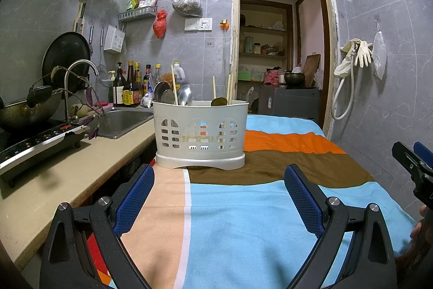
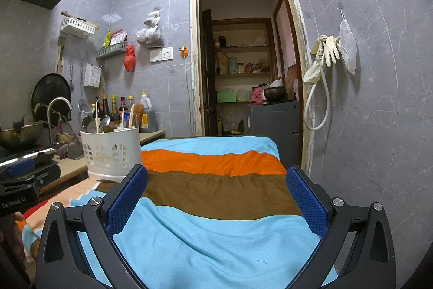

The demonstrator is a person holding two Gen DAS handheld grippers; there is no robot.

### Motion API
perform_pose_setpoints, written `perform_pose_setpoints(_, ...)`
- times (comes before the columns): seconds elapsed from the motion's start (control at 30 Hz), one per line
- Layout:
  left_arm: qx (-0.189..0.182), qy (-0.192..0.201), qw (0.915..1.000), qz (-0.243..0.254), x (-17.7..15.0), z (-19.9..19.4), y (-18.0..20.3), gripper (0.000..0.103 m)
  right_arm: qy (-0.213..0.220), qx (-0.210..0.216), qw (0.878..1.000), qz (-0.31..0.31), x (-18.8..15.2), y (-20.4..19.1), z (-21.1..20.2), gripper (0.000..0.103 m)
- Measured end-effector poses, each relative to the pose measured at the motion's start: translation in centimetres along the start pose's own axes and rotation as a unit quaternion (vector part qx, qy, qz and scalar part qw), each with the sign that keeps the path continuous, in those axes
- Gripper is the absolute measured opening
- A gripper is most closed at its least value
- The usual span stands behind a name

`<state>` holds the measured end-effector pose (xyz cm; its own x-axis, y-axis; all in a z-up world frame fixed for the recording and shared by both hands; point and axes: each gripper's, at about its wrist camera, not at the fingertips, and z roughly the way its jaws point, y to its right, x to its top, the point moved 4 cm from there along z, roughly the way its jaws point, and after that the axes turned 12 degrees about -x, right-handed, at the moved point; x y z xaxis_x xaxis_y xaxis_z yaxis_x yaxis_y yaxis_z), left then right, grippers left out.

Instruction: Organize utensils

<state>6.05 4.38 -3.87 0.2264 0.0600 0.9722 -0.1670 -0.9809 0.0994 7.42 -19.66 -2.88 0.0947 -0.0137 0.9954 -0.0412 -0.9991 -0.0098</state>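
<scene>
A white plastic utensil holder (image 1: pixel 200 133) stands on a striped cloth (image 1: pixel 243 207) at the table's left edge; it also shows in the right wrist view (image 2: pixel 111 152). It holds several metal spoons (image 1: pixel 176 95) and wooden chopsticks (image 1: pixel 213 88), all upright. My left gripper (image 1: pixel 219 197) is open and empty, a short way in front of the holder. My right gripper (image 2: pixel 216 199) is open and empty over the cloth, to the right of the holder. The right gripper's side shows at the left wrist view's right edge (image 1: pixel 414 167).
A beige counter (image 1: pixel 62 180) runs along the left with a sink (image 1: pixel 121 121), tap (image 1: pixel 81 67), induction cooker (image 1: pixel 35 145) and wok (image 1: pixel 27 107). Sauce bottles (image 1: pixel 130 85) stand behind the sink. A doorway (image 1: pixel 278 45) lies beyond the table; tiled wall on the right.
</scene>
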Motion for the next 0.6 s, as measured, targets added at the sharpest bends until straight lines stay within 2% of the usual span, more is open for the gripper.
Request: perform_pose_setpoints(0.6,0.000,-0.001,1.0000,-0.001,-0.03,-0.06,-0.12,0.094,0.000,0.000,1.000,0.000,-0.02,0.06,0.04,0.103)
